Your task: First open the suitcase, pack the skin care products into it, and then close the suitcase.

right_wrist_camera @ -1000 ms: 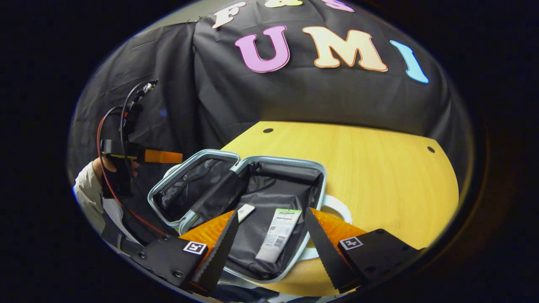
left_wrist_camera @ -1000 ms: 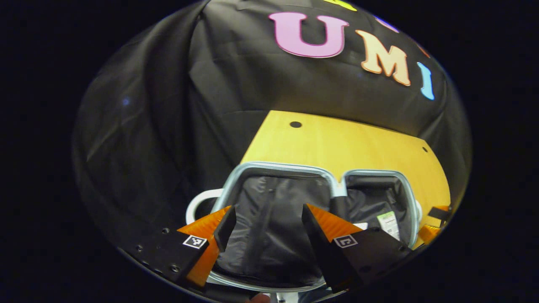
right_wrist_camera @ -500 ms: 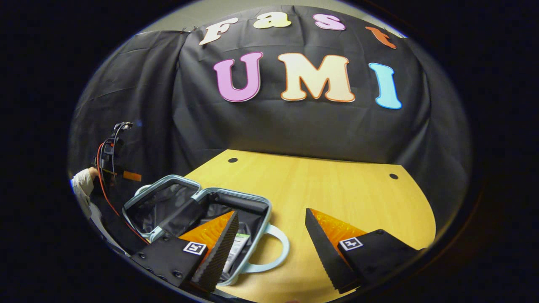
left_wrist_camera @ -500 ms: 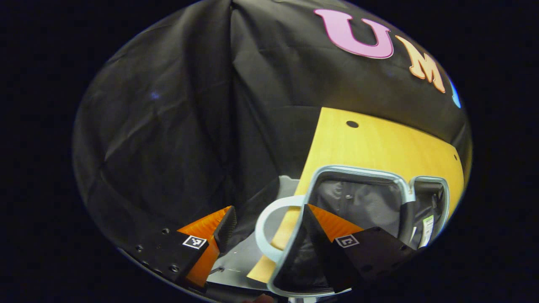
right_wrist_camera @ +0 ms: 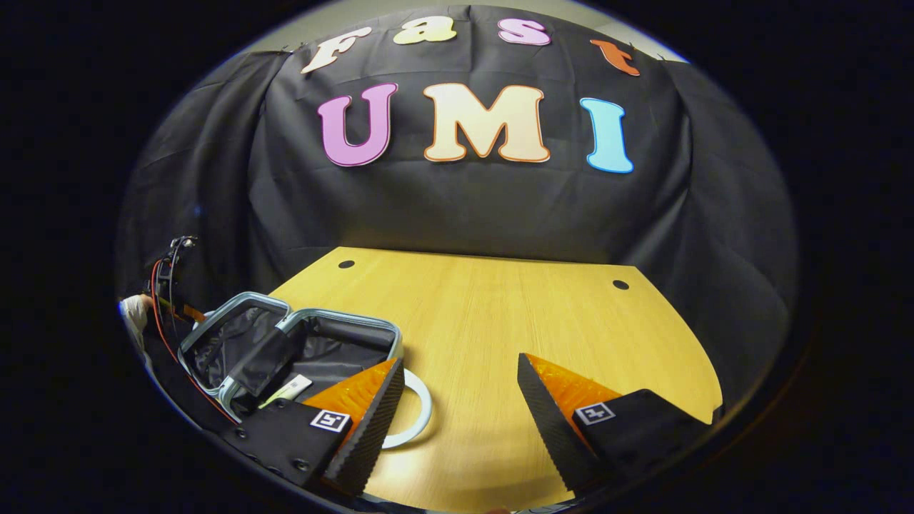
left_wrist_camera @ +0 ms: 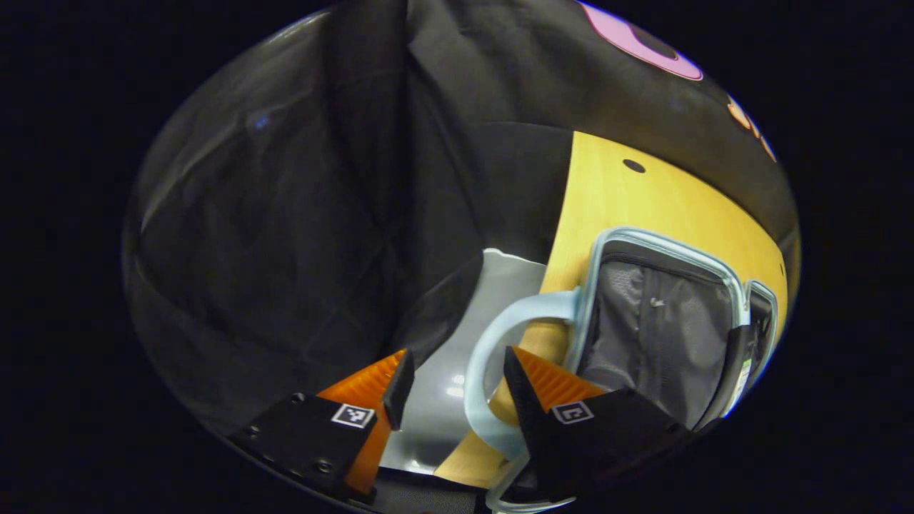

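I see the suitcase (right_wrist_camera: 285, 353) lying open at the table's (right_wrist_camera: 500, 335) left front corner, a skin care tube (right_wrist_camera: 289, 389) resting in its nearer half. My left gripper (left_wrist_camera: 453, 385) is spread wide around the suitcase's pale handle (left_wrist_camera: 493, 357), which loops between the fingers; I cannot tell if it touches them. My right gripper (right_wrist_camera: 460, 400) gapes wide and empty over bare table, just right of the suitcase.

Tube label (right_wrist_camera: 289, 389): white, lying inside the suitcase (right_wrist_camera: 214, 321), too small for me to read.
Marker square (right_wrist_camera: 595, 412): coded pattern on the right gripper (right_wrist_camera: 458, 358), no letters.
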